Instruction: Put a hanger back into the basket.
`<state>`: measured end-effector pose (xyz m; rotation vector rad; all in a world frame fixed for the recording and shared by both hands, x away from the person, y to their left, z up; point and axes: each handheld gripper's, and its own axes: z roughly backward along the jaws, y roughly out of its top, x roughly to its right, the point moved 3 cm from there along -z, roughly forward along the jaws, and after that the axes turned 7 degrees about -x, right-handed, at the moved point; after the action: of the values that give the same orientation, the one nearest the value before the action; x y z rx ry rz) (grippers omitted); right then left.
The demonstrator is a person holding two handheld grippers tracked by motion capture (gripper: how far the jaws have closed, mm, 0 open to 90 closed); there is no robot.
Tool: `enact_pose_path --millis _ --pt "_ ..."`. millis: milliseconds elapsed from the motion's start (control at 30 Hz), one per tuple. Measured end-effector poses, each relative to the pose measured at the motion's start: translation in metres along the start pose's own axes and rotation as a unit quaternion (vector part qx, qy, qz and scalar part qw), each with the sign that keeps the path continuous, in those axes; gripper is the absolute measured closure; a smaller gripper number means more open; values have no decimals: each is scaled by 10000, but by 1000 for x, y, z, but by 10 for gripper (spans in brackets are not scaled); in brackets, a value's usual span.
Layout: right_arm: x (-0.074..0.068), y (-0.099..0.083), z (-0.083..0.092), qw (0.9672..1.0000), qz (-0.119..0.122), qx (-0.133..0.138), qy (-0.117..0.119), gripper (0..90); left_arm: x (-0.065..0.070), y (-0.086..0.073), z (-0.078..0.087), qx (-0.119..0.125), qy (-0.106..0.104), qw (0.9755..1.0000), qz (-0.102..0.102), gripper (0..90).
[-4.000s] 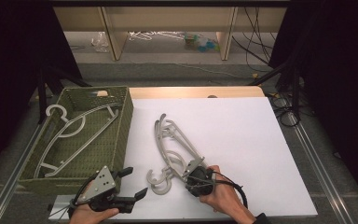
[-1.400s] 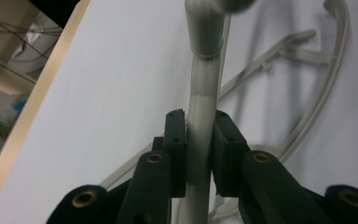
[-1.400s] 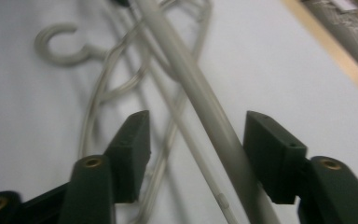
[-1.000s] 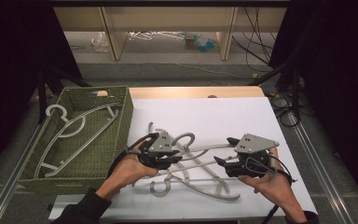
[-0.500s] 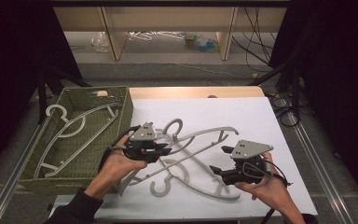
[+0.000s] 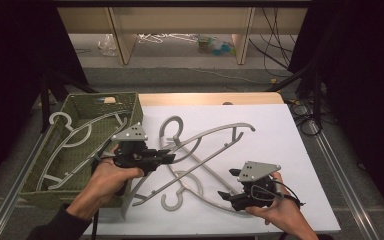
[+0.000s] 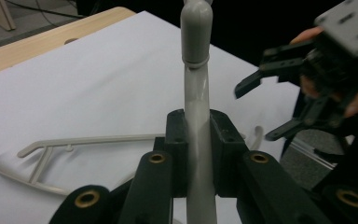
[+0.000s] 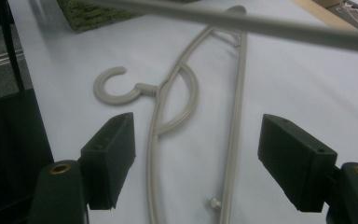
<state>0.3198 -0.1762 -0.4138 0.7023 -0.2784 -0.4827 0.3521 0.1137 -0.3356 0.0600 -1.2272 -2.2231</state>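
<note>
Left hand-held gripper [image 6: 167, 156] is clamped on a grey hanger [image 6: 215, 137], its black jaws pressed against the hanger's stem just below the neck, as the left gripper view shows [image 7: 196, 140]. That hanger is lifted and tilted above the white desk [image 6: 280, 130], its hook [image 6: 172, 125] pointing away from the person. Right hand-held gripper [image 6: 226, 196] hovers near the desk's front edge with its jaws spread wide and nothing between them. A second hanger [image 8: 186, 107] lies flat on the desk beneath, crossing under the raised one. A third hanger [image 6: 75, 135] rests in the green basket [image 6: 105, 100] at the left.
</note>
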Motion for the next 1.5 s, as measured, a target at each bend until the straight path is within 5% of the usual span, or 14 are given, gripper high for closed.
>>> enact_pose_path --millis 200,433,500,767,1067,1200,1233,1300,1500 --pt "-1 -2 -3 10000 -19 -20 34 282 0 14 26 148 110 9998 -78 790" --pt "-1 -3 -5 10000 -25 -58 74 282 -26 22 71 384 576 9975 125 790" --pt "-1 -4 -4 9999 -34 -117 85 282 -39 21 86 420 912 9949 100 790" --pt "0 -5 -8 9998 -41 -156 97 282 -81 10 129 706 1482 9856 402 790" --pt "0 -6 -8 9997 -74 -202 118 280 -113 -6 143 639 1824 9798 516 790" --pt "0 -7 -9 9996 -80 -212 146 280 -135 -21 151 613 2112 9733 653 789" --pt "0 -7 -10 9996 -95 -223 154 280 -135 -21 151 613 2112 9733 653 789" --pt "0 -8 -10 9996 -82 -223 153 280 -148 -30 157 615 2278 9684 803 789" --pt "1 -8 -11 9996 -90 -231 143 280 -165 -44 166 530 2466 9646 769 789"
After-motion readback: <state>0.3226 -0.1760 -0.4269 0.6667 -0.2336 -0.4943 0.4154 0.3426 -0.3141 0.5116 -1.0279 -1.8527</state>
